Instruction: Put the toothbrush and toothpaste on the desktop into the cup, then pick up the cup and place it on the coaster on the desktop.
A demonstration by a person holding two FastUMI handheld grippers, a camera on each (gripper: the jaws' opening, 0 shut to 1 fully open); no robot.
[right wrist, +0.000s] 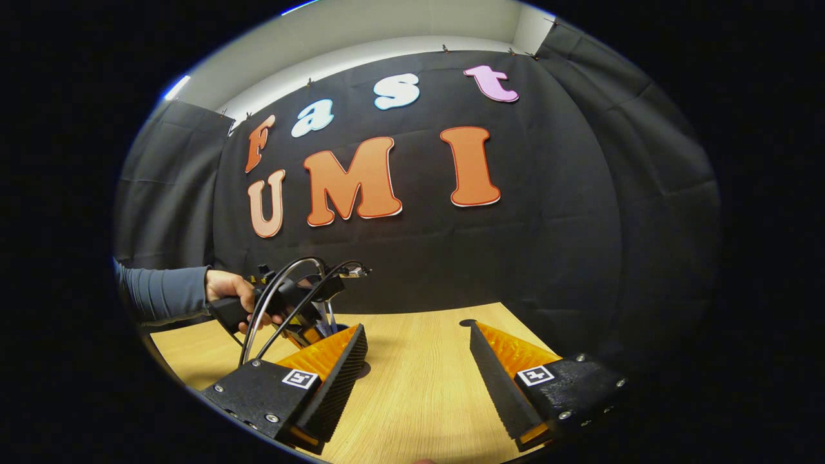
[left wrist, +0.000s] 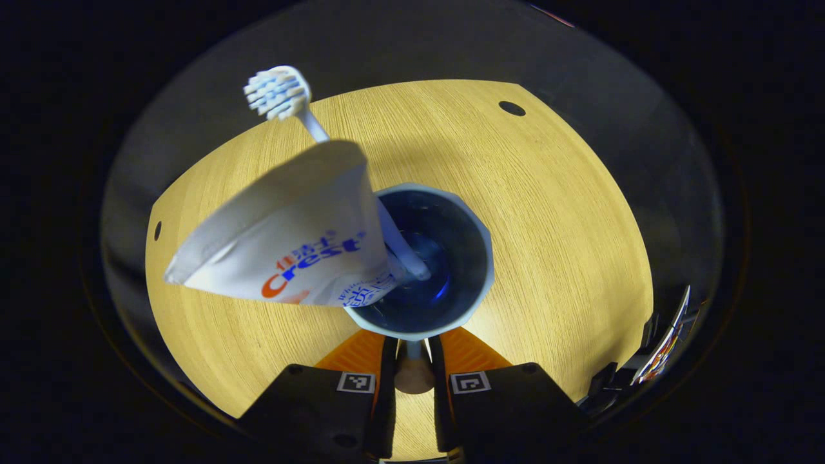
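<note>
Black fingers of your left gripper (left wrist: pixel 412 361) stood nearest the lens in the left gripper view, drawn close together and pinching the near rim of the cup (left wrist: pixel 480 258) between their pads. You looked straight down into that cup, whose dark interior held both the toothpaste (left wrist: pixel 290 245) tube, leaning out to the left, and the toothbrush (left wrist: pixel 278 93), its bristle head rising past the tube. Beneath the cup lay the wooden desktop (left wrist: pixel 567 245); whether the cup rested on it or hung above it could not be told, and the coaster was not identifiable. In the right gripper view, your right gripper (right wrist: pixel 419 367) had its orange-backed fingers spread wide over the desktop, holding nothing, while your hand (right wrist: pixel 229 290) gripped the left gripper farther off. Judged from this, loading was complete; the transfer to the coaster remained.
</note>
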